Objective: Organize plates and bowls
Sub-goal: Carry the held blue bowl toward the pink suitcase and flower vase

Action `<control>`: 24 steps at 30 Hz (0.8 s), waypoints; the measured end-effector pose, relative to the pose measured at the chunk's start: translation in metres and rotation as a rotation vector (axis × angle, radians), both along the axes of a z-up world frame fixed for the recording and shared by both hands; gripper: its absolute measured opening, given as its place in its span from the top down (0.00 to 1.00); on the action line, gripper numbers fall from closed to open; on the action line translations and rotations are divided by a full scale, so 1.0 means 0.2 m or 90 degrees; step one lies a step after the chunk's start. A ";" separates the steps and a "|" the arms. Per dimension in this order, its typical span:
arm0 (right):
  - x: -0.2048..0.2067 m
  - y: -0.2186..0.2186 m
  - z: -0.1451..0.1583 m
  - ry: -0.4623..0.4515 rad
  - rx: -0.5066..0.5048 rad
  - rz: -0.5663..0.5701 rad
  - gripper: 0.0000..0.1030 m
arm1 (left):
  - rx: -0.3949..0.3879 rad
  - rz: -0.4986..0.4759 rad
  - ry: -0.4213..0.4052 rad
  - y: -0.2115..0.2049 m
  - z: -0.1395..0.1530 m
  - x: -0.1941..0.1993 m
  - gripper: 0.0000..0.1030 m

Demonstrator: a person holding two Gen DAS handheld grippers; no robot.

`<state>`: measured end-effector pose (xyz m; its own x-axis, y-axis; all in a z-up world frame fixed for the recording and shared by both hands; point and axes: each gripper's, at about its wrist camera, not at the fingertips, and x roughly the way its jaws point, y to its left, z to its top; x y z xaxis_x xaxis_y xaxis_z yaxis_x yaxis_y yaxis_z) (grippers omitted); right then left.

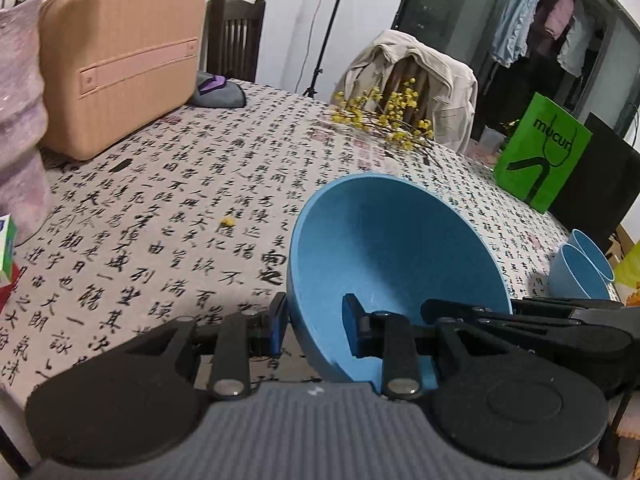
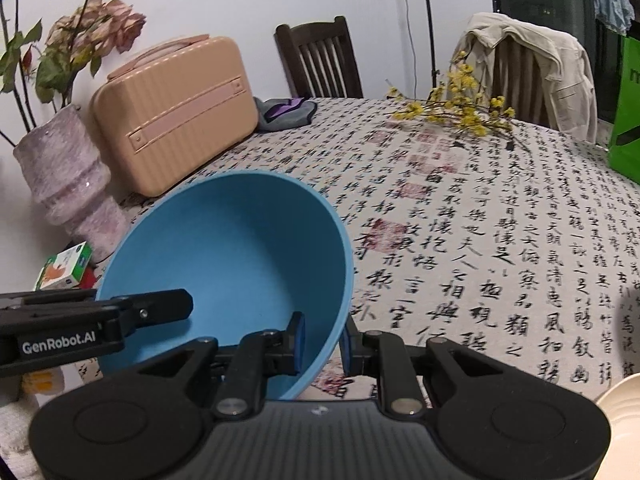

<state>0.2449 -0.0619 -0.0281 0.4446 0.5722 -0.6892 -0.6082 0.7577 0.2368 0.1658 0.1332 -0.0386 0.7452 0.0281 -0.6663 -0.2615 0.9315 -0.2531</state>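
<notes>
The blue bowl point(image 1: 396, 264) was held tilted above the desk point(image 1: 192, 216), gripped on opposite sides of its rim. The left tool point(image 1: 314, 326) was clamped on the rim, one finger inside and one outside. The right tool point(image 2: 322, 340) was clamped likewise on the far side. Two blue cups point(image 1: 582, 270) stood near the desk edge, beside a green bag point(image 1: 542, 152).

The green paper bag point(image 1: 540, 152) carries the word "mucun" in dark letters above a black drawing. The black left tool point(image 2: 80, 328) reads "GenRobot.AI" in white along its side. The tablecloth point(image 2: 480, 240) on the worktop is printed all over with black Chinese calligraphy and red seal stamps.
</notes>
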 end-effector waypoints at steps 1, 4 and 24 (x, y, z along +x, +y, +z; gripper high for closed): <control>-0.01 0.01 0.00 0.001 0.000 0.003 0.83 | -0.001 0.003 0.000 0.01 0.00 -0.01 0.72; -0.02 0.04 -0.01 0.006 -0.002 0.010 0.83 | -0.004 0.010 0.003 0.04 -0.01 -0.03 0.72; -0.06 0.18 -0.10 0.047 -0.020 0.036 0.83 | -0.027 0.036 0.019 0.17 -0.09 -0.09 0.71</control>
<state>0.2338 -0.0249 -0.0480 0.3603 0.5723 -0.7367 -0.6315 0.7309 0.2589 0.1475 0.1671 -0.0575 0.7228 0.0407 -0.6899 -0.3216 0.9034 -0.2837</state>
